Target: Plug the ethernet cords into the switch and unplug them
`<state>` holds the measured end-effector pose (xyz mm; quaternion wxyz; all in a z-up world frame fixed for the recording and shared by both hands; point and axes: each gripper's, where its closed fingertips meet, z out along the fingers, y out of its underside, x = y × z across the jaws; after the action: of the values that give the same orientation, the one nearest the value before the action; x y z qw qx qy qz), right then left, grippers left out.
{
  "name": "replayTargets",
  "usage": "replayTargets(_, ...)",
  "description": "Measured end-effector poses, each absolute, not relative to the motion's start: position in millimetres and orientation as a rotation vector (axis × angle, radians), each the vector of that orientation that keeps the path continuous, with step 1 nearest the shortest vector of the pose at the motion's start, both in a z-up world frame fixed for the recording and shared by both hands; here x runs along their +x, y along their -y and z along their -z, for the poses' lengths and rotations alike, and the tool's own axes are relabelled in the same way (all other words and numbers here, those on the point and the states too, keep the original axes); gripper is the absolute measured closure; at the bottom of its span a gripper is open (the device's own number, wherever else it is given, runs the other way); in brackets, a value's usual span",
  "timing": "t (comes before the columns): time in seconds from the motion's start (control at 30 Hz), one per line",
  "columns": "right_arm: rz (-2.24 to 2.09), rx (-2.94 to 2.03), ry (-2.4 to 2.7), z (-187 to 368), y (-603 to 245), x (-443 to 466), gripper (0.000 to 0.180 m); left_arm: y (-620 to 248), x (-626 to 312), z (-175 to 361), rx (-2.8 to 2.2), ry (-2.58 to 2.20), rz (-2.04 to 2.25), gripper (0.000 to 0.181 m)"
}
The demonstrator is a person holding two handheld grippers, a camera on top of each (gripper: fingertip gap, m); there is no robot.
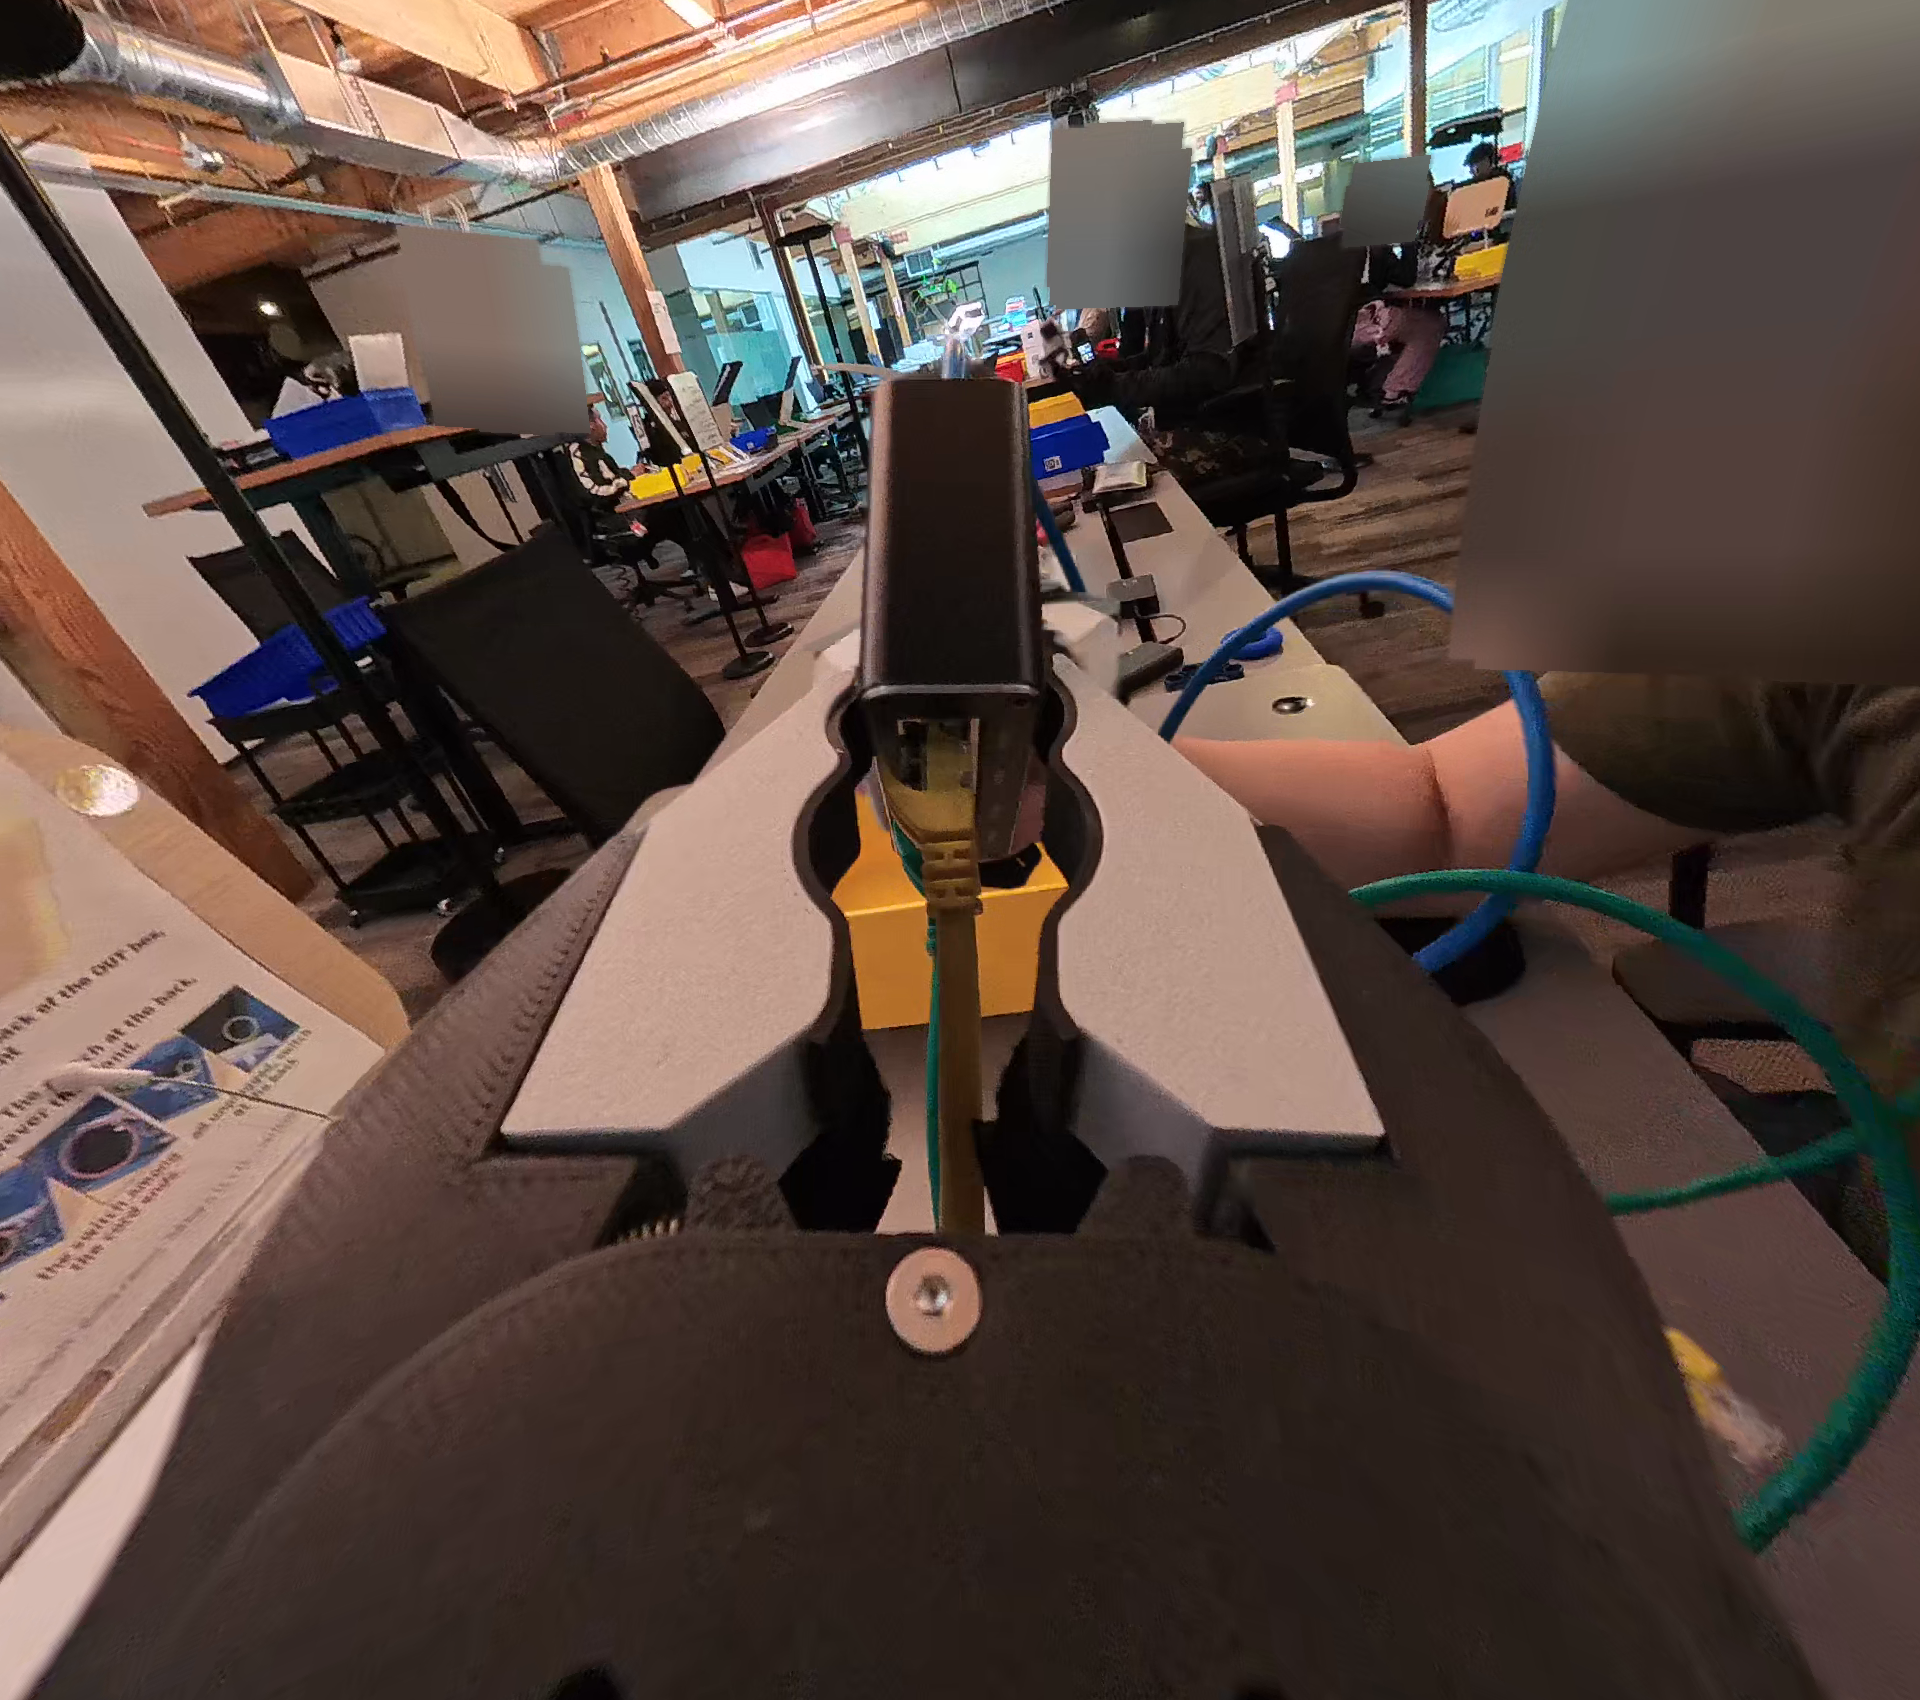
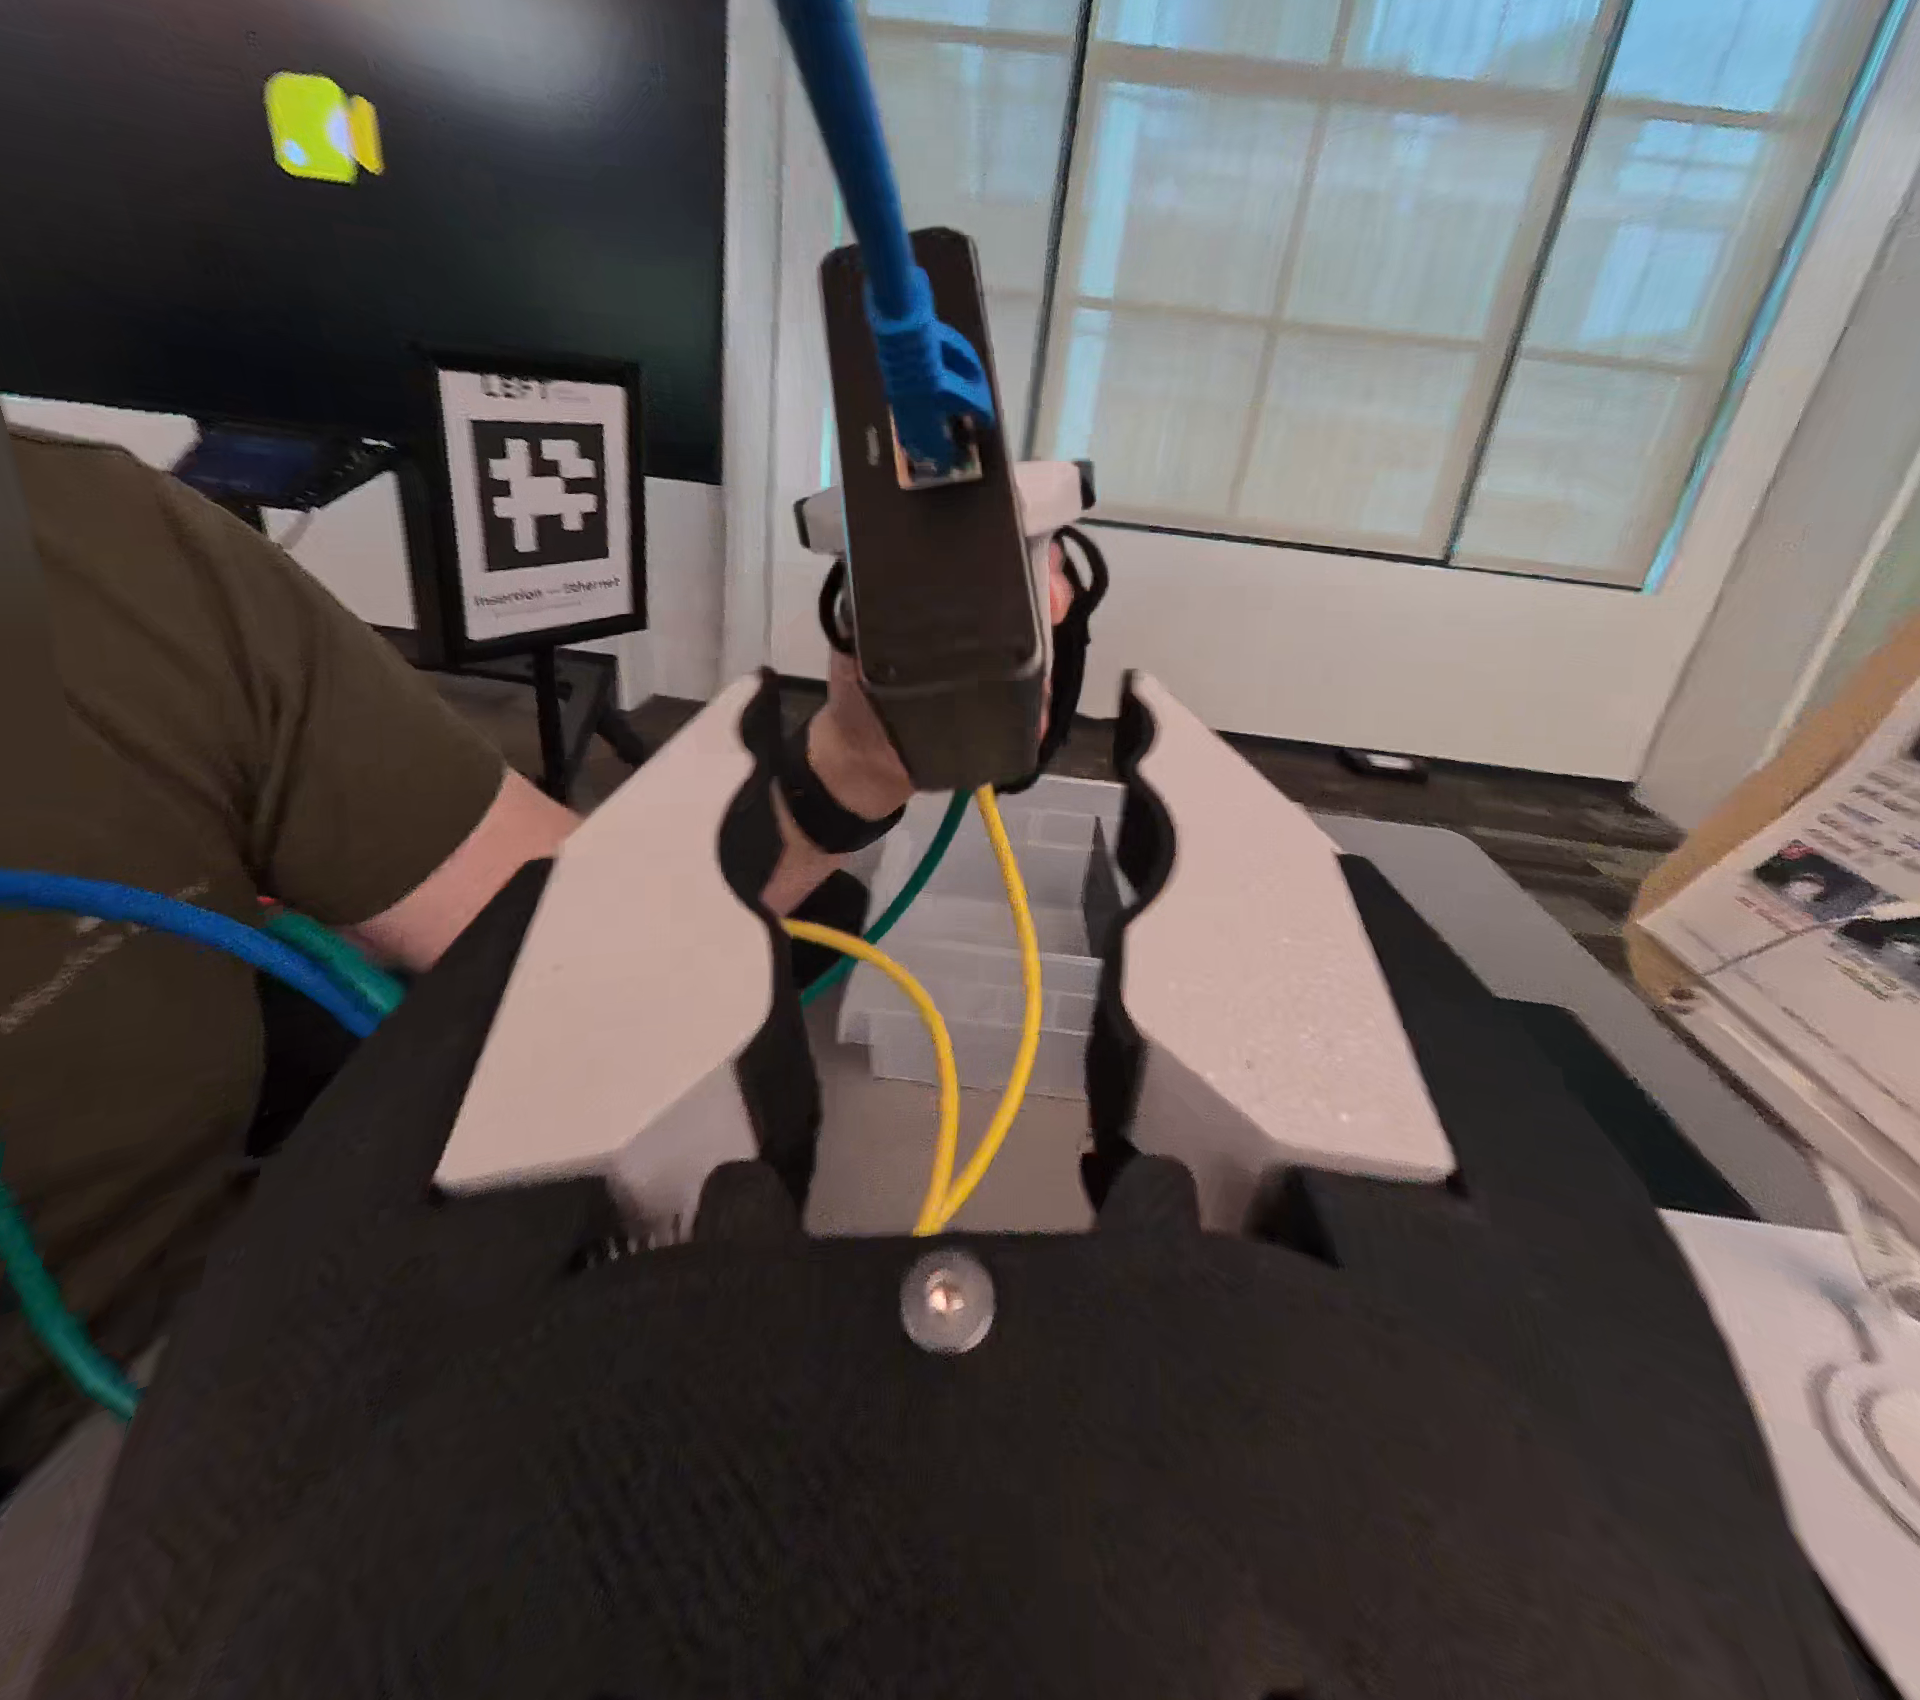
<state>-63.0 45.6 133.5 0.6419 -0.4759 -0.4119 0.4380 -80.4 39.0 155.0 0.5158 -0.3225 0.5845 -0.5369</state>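
Observation:
My left gripper (image 1: 951, 715) is shut on the black switch (image 1: 951, 528), which points away from the camera. A yellow cord (image 1: 951, 861) is plugged into the switch's near end, with a green cord (image 1: 1766, 1027) right behind it. In the right wrist view the switch (image 2: 935, 590) hangs in the air ahead, with a blue cord (image 2: 925, 372) plugged into its upper face. The yellow cord (image 2: 1023, 975) and the green cord (image 2: 914, 871) hang from its lower end. My right gripper (image 2: 945, 694) is open and empty just below the switch, and the yellow cord runs between its fingers.
A yellow bin (image 1: 956, 954) sits on the grey table (image 1: 1299, 694) under the switch. A loose yellow plug (image 1: 1704, 1401) hangs at the right. A clear plastic box (image 2: 987, 985) lies under the right gripper. A person's arm (image 1: 1351, 788), a marker sign (image 2: 535, 497) and instruction sheets (image 2: 1818, 923) are close by.

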Motion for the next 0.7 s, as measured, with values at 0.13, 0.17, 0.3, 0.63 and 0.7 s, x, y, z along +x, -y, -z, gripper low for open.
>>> replayTargets(0.13, -0.847, -1.066, 0.995, -127, -47, -56, 0.149, -41, -69, -139, -0.826, -1.446, 1.311, 0.150)
replayTargets(0.17, -0.807, -1.080, 1.002, -125, -50, -52, 0.149, -46, -66, -134, -0.858, -1.450, 1.264, 0.149)
replayTargets(0.3, -0.576, -1.113, 1.076, -115, -57, -47, 0.149, -50, -56, -113, -0.875, -1.524, 0.992, 0.127)
replayTargets(0.63, -0.352, -1.097, 1.323, -86, -47, -46, 0.148, -43, -32, -74, -0.762, -1.685, 0.605, 0.146)
replayTargets(0.7, -0.322, -1.073, 1.338, -84, -47, -45, 0.148, -46, -31, -71, -0.747, -1.688, 0.507, 0.148)
